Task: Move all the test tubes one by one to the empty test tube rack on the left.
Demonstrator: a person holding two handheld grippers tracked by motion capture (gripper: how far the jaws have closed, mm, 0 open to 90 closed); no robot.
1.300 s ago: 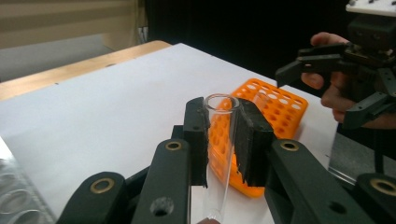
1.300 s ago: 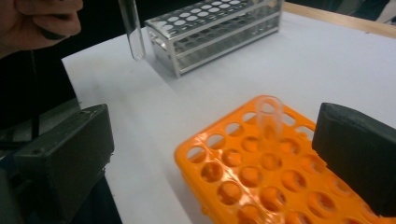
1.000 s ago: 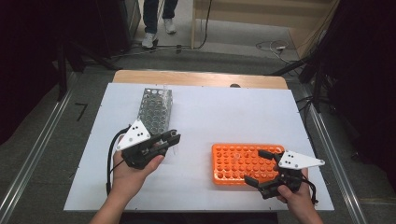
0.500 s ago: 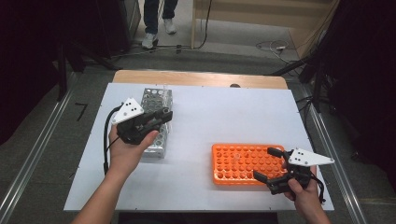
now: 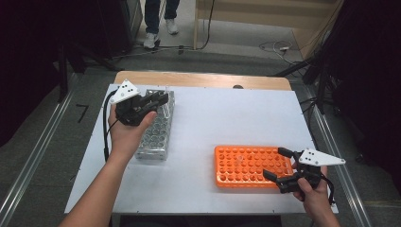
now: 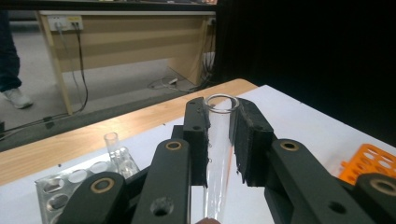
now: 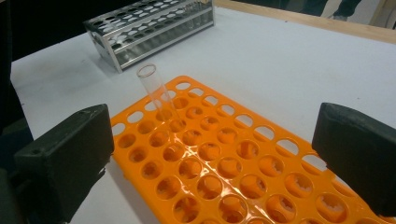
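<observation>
My left gripper (image 5: 160,99) hovers over the far end of the metal tube rack (image 5: 153,137), shut on a clear glass test tube (image 6: 218,140) that stands upright between its pads. Another tube (image 6: 113,147) stands in a far hole of that rack (image 6: 65,189). At the front right lies an orange tube rack (image 5: 253,165) with one clear tube (image 7: 160,100) leaning in it. My right gripper (image 5: 277,163) is at the near right corner of that rack, jaws wide open around nothing. In the right gripper view my right gripper (image 7: 212,161) looks over the orange rack (image 7: 233,182).
Both racks rest on a white tabletop (image 5: 227,113) with a wooden strip (image 5: 203,79) along its far edge. A person's legs (image 5: 158,19) stand on the floor beyond, among cables. Dark curtains hang at both sides.
My left gripper has travelled away from the person, from the near end of the metal rack to above its far end. My right gripper has shifted slightly to the right.
</observation>
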